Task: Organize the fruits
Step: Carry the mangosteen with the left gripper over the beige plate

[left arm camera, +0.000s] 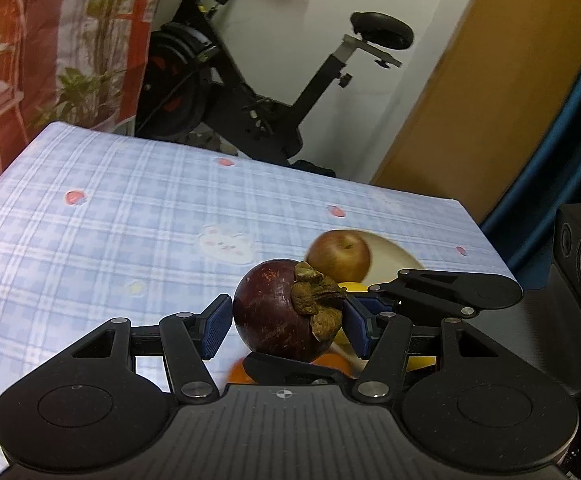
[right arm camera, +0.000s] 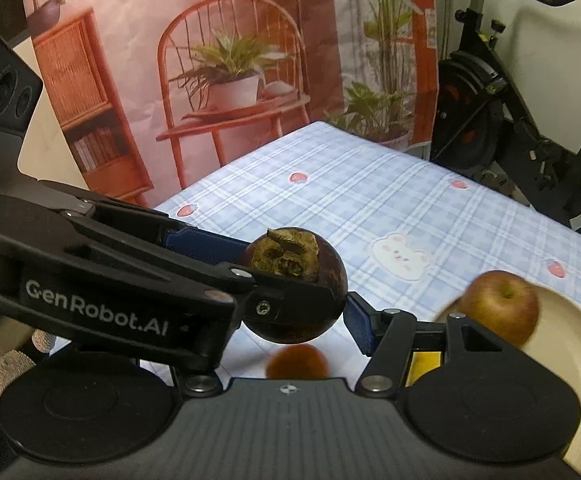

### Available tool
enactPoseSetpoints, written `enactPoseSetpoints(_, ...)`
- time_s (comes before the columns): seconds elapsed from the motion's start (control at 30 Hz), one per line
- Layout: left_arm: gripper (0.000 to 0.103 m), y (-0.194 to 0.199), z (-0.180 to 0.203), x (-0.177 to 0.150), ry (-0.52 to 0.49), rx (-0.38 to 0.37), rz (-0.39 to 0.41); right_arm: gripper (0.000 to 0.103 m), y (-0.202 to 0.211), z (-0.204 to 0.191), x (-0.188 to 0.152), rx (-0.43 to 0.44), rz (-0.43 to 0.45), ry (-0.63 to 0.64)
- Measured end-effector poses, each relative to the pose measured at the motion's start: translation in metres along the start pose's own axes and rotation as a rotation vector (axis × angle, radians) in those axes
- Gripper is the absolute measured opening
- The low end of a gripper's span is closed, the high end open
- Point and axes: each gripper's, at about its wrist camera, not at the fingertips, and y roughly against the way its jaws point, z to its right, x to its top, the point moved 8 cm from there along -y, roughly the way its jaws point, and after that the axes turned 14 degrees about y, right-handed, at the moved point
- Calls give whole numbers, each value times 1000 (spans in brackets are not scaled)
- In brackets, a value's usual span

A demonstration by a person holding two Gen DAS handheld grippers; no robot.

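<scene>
A dark purple mangosteen [left arm camera: 282,312] with a dry brown calyx hangs above the table between the blue pads of my left gripper [left arm camera: 286,320], which touch its two sides. In the right wrist view the same mangosteen [right arm camera: 302,280] is crossed by the left gripper's arm; my right gripper [right arm camera: 290,312] is around it, with only the right blue pad [right arm camera: 356,324] showing, close beside the fruit. A reddish apple [left arm camera: 338,256] [right arm camera: 498,306] sits on a cream plate [left arm camera: 390,252] [right arm camera: 570,344]. An orange fruit [left arm camera: 246,372] [right arm camera: 296,362] lies under the mangosteen. Something yellow [left arm camera: 418,362] lies on the plate.
The table has a blue checked cloth [left arm camera: 110,220] [right arm camera: 370,200] with strawberry prints. An exercise bike [left arm camera: 250,92] stands behind its far edge, a printed backdrop [right arm camera: 210,80] hangs to the left, and a wooden door [left arm camera: 470,100] is at the right.
</scene>
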Motion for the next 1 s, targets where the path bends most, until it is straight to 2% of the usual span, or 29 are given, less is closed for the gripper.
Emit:
enactPoseSetpoints(0.3, 62, -22, 53, -10, -86, -16, -40, 61, 41, 35, -24, -39, 43, -66)
enactPoseSetpoints(0.6, 62, -61, 106, -10, -174, -51, -85, 61, 80, 88, -52, -105, 70, -148)
enactPoseSetpoints(0.77, 62, -85, 121, -9, -206, -65, -123, 61, 89, 117, -65, -144, 70, -183)
enactPoseSetpoints(1.0, 63, -120, 130, -9, -244, -46, -177, 61, 83, 147, -81, -173, 59, -240)
